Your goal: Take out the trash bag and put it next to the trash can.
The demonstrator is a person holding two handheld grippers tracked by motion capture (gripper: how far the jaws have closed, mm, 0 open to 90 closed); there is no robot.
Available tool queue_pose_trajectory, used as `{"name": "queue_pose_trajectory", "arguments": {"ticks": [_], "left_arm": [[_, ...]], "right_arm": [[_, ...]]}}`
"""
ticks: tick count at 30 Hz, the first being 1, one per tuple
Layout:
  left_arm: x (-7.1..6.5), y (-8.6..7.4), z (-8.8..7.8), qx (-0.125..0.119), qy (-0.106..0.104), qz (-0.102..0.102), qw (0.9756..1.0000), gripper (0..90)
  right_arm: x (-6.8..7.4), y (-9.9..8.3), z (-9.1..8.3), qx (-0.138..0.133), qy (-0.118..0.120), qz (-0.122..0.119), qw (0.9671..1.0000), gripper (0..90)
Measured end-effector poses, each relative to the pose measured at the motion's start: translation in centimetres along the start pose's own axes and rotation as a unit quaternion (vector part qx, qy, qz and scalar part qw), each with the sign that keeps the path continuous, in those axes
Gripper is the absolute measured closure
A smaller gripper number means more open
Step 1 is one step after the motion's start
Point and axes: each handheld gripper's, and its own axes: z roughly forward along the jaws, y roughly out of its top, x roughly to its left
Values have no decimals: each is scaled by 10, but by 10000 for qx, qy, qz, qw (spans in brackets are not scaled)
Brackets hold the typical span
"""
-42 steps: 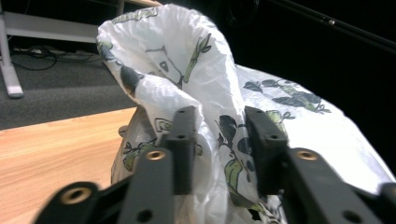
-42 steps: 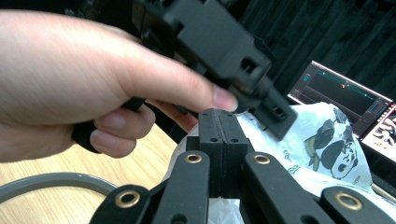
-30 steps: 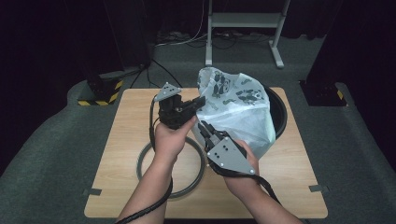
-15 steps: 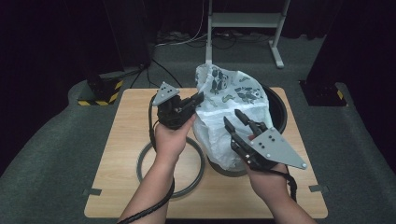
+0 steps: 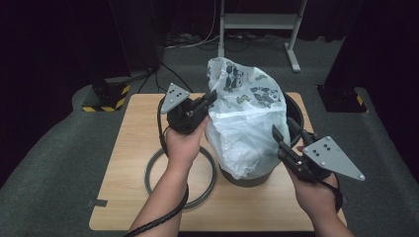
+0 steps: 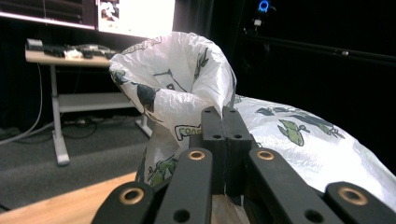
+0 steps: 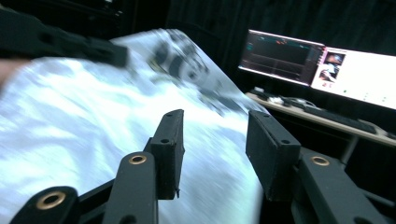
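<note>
Since the earlier frames the right gripper [image 5: 289, 134] has come away from the middle of the table: a second ago it lay near the left gripper at the bag's left side, now it sits at the right of the bag, close to the table's right edge. Its jaws have just been opening; in the right gripper view they stand apart with nothing between them, the bag's white surface blurred beyond. The left gripper [image 5: 210, 98] has kept its place at the bag's left side. The bag now bulges more to the right and stands taller at its far end than it did a second ago.

The plastic bag [image 5: 247, 123], white and translucent with a printed animal pattern, sits in a dark round bin [image 5: 294, 111] on the right half of the wooden table [image 5: 133, 133]. The bag's body spills over the bin's near rim; what lies inside cannot be made out. The left gripper view shows that gripper's jaws pressed together on a gathered fold of the bag [image 6: 187, 102], the open mouth rising above them.

A grey ring [image 5: 150, 170] lies flat on the table, near left of the bin, under the left forearm.
</note>
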Motion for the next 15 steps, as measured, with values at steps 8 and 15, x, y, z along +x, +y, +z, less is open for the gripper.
{"name": "queue_pose_trajectory", "arguments": {"ticks": [8, 15], "left_arm": [[-2, 8, -4, -216, 3, 52, 9998, 898], [-4, 12, -7, -385, -6, 85, 9992, 898]], "right_arm": [[-28, -17, -14, 206, -380, 72, 9990, 554], [-42, -34, -22, 403, -691, 14, 9968, 551]]}}
